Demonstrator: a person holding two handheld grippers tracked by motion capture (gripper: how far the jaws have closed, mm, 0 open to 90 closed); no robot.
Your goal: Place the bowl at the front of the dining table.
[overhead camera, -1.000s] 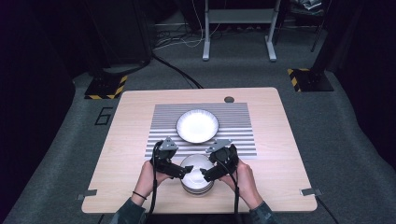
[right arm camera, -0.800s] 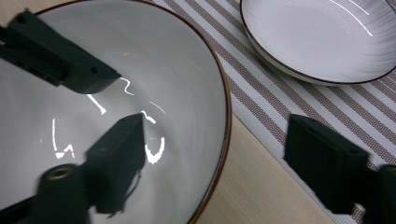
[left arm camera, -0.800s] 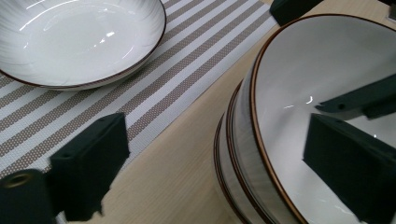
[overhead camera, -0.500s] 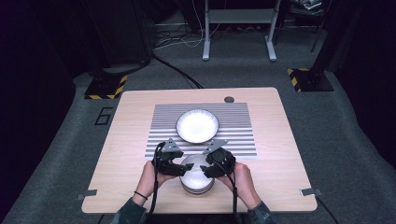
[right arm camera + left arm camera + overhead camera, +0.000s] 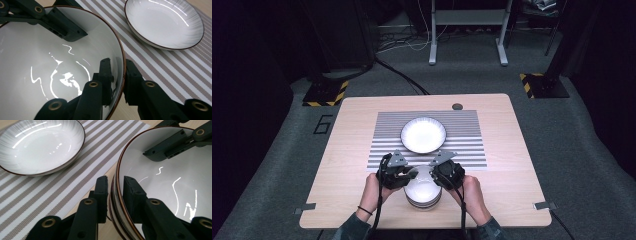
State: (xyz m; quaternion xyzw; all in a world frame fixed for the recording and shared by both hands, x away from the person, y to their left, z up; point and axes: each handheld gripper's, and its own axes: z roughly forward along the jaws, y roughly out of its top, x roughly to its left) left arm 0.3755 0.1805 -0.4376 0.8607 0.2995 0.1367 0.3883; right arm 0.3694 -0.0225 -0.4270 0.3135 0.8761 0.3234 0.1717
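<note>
High view: stack of white glazed bowls with brown rims (image 5: 422, 189) is recorded on the wooden table (image 5: 347, 150), just short of the grey-and-white striped placemat (image 5: 382, 145), which carries a shallow white dish (image 5: 423, 134). Left gripper (image 5: 115, 188) and right gripper (image 5: 117, 72) have just been closing; the fingers of each are pinched on opposite sides of the top bowl's rim. Risk judged: glossy rim may slip from thin grips, or lower bowls may be dragged if nested tightly.

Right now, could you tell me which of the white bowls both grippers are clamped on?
It is the top bowl of the stack at the table's near edge, each gripper pinching its brown rim from opposite sides; the shallow bowl on the striped mat lies untouched.
</note>
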